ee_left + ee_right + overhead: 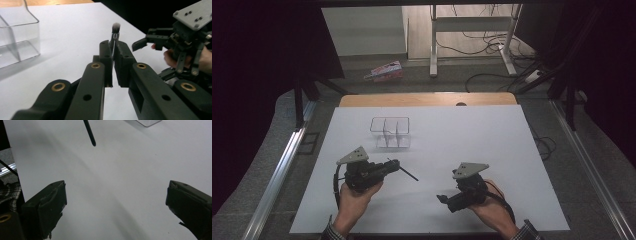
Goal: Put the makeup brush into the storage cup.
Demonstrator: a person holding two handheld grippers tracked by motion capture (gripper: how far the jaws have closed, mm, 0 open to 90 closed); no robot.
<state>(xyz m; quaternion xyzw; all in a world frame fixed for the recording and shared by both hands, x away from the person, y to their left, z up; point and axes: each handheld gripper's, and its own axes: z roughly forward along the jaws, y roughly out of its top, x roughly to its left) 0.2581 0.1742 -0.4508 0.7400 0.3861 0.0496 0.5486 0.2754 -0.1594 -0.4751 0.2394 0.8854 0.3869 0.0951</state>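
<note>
**Clear organiser waits, brush already pinched**

Clear plastic organiser point(390, 132) stands at the table's point(492, 150) far left-centre. Nearer, the left gripper point(114, 50) clamps a makeup brush point(115, 31) by its ferrule; light, stiff, probably slippery there. Right gripper point(443, 199) hovers, jaws wide apart, empty.

Clear plastic divided organiser box point(390, 132) on white table point(472, 135), far-centre. Left gripper point(393, 165) near-left, clamping thin black-handled makeup brush point(408, 173). Right gripper point(444, 199) near-right, jaws apart.
</note>
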